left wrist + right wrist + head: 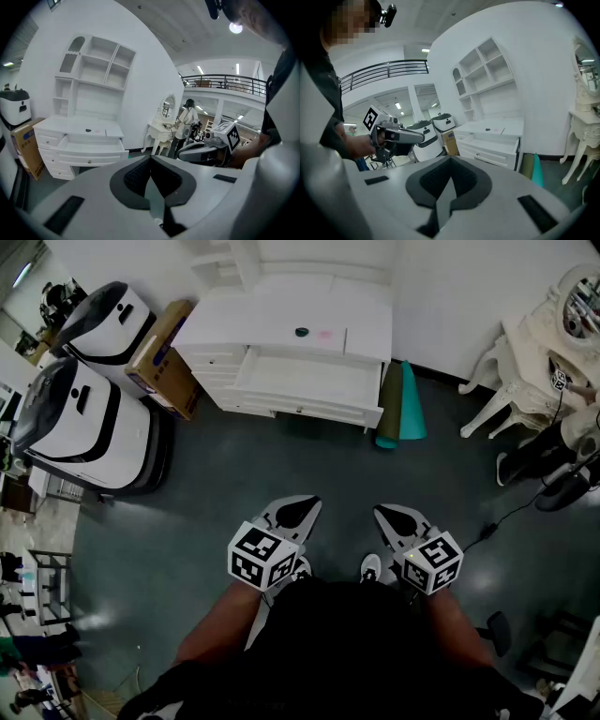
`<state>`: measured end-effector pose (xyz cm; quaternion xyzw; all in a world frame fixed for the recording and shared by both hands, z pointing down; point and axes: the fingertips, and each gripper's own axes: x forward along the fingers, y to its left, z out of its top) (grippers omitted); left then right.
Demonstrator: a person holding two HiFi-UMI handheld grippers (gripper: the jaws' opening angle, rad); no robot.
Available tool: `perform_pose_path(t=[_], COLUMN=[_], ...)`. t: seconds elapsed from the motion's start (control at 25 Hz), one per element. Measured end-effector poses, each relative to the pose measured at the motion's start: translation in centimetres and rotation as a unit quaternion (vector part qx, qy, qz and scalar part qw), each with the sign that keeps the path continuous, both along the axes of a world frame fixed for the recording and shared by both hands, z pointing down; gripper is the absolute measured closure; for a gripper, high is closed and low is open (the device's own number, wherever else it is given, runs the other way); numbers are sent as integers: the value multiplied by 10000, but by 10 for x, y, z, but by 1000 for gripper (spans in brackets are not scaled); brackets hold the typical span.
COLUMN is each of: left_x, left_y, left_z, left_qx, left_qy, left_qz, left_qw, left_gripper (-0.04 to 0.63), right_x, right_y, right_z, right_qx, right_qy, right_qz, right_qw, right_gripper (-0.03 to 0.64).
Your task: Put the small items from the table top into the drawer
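One open drawer (305, 381) (dark item (302, 332) above)

Head view steeply down, far from desk (234, 324); both gripper views face same desk, level.

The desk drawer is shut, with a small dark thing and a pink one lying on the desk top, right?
Not quite: the drawer is pulled open, as the head view shows. The small dark thing and the pink one do lie on the desk top.
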<state>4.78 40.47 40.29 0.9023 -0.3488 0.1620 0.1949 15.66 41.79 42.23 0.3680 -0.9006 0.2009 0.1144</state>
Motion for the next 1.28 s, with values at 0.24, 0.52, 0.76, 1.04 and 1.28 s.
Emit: perform_pose_path(t=[0.24,0.52,0.76,1.04,1.28], left_x=[0,-1,-2,1,-9], left_y=[0,2,7,8,9], left_z=[0,0,4,4,6], left_qx=[1,-14,-73,-90,-104], left_qy=[-12,-9,-29,40,44], left_qz=[-14,0,37,46,-8], left_qw=[10000,10000,10000,9999,9999], left_gripper=[592,592,592,592,592], right_x=[-1,-3,-9,-10,-14], right_y=[-3,-1,2,4,3], right_z=[1,-2,0,2,2], right_qx=[2,5,-86,-124,-119], right_qy=[4,-28,-134,-197,-198], right_qz=[-2,31,29,123,181], right_qw=[10000,10000,9999,9997,9996], right_gripper=[594,594,591,591,591])
